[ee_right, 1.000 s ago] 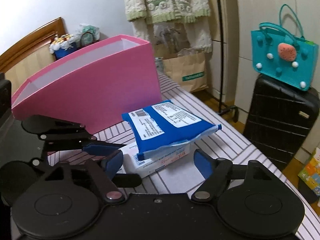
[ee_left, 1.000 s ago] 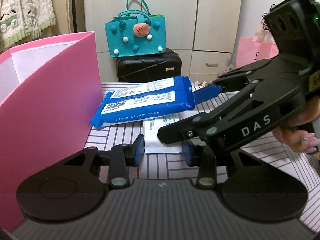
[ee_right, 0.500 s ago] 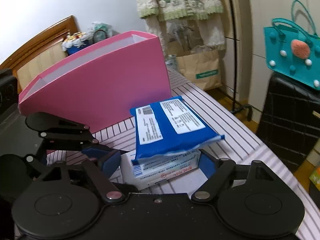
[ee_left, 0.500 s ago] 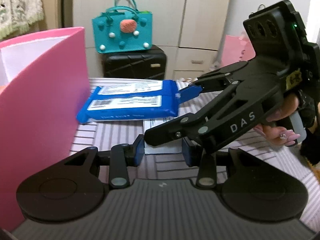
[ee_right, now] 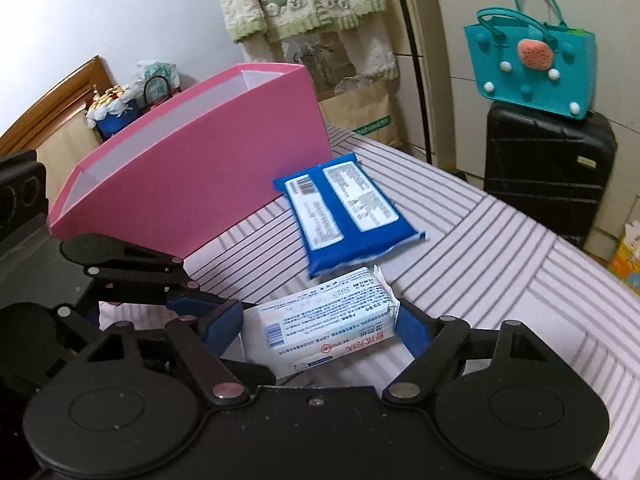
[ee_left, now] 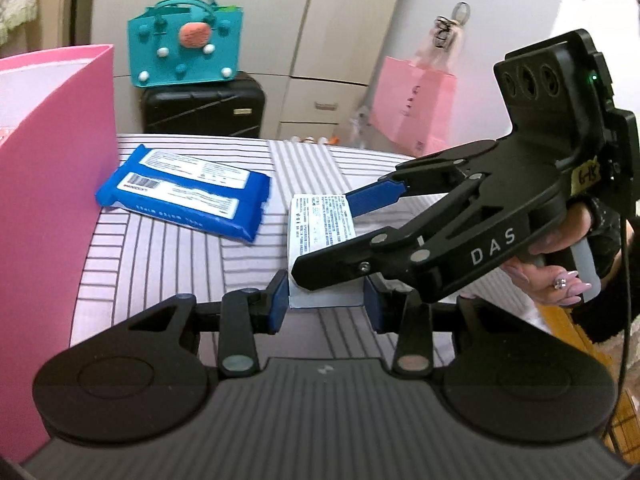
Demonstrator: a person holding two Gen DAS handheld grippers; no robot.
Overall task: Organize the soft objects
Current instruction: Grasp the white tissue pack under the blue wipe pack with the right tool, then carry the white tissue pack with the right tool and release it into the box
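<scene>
Fingers [ee_right: 412, 330] of both grippers around white pack [ee_right: 320, 324], beside pink box [ee_right: 200, 168].

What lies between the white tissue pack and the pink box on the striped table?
The blue wipes pack lies between the white tissue pack and the pink box, flat on the striped table. The right wrist view shows it best.

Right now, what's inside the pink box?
Only the pink box and its pale inner walls near the rim are visible. Its floor and any contents are hidden behind the front wall in both views.
</scene>
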